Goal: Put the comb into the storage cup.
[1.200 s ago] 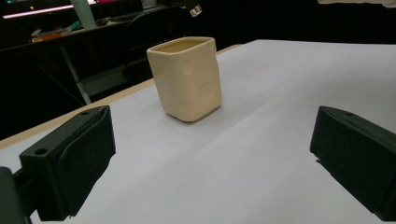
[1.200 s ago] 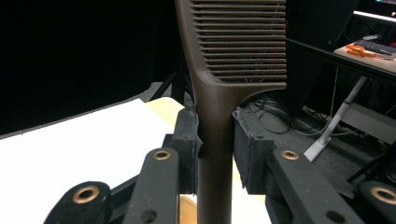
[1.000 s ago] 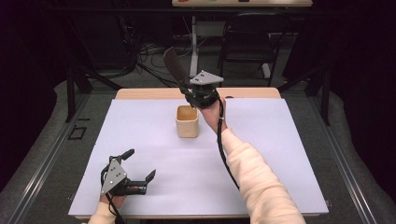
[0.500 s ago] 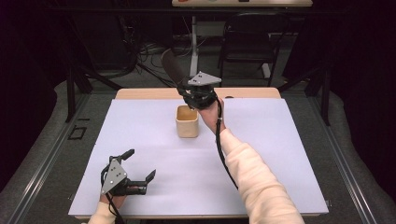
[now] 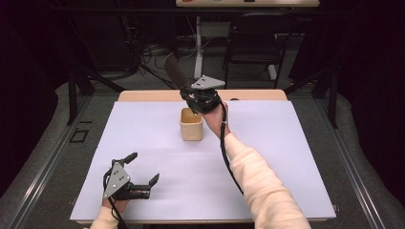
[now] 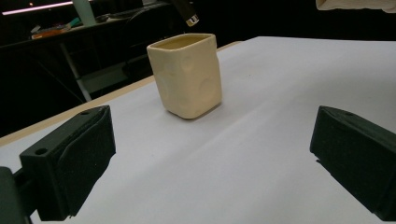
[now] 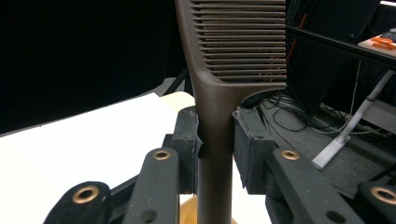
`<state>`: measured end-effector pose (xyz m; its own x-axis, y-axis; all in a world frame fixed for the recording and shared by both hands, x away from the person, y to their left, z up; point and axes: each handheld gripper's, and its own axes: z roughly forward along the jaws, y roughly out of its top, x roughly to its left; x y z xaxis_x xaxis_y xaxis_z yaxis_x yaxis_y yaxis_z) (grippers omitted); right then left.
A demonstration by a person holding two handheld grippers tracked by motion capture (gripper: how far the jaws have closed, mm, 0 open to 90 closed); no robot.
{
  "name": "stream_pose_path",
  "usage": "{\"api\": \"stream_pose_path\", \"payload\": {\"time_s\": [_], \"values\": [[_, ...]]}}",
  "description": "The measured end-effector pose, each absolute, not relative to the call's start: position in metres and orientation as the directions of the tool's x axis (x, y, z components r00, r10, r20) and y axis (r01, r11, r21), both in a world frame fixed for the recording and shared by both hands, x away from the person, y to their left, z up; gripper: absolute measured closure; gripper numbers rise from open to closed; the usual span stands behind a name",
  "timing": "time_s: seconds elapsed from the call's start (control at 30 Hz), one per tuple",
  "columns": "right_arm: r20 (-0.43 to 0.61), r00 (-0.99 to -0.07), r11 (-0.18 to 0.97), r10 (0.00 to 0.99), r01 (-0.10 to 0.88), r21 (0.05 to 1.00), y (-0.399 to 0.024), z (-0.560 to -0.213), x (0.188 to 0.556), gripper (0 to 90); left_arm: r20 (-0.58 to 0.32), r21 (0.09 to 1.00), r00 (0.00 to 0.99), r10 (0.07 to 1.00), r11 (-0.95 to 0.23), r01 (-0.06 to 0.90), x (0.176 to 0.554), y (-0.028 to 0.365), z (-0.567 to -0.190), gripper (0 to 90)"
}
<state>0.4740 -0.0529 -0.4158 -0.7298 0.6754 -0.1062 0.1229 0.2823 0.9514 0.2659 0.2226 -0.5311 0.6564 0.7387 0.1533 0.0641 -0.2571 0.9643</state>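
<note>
The cream cup (image 5: pixel 191 125) stands toward the far edge of the white worktop (image 5: pixel 286 157), bare surface all around it. Above it the right gripper (image 5: pixel 193 95) has its jaws clamped on a brown comb (image 7: pixel 219 93). The left gripper (image 5: pixel 143 169) rests near the front edge, jaws wide apart, holding nothing.

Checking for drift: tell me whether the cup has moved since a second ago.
No. The cup sits at the same spot on the white sheet, just below the table's far edge.
</note>
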Motion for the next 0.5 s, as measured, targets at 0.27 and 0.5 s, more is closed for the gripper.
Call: {"api": "stream_pose_path", "payload": {"time_s": [0.27,0.5], "values": [[-0.105,-0.736,0.294,0.668,0.131,0.947,-0.052,-0.4192,0.474,72.0,0.155,0.964,0.656,0.739,-0.258,0.063,0.2659,0.2226,-0.5311,0.0],[-0.093,-0.741,0.29,0.665,0.142,0.946,-0.0533,-0.4218,0.4749,72.0,0.154,0.965,0.656,0.739,-0.256,0.062,0.2659,0.2228,-0.5311,0.0]]}}
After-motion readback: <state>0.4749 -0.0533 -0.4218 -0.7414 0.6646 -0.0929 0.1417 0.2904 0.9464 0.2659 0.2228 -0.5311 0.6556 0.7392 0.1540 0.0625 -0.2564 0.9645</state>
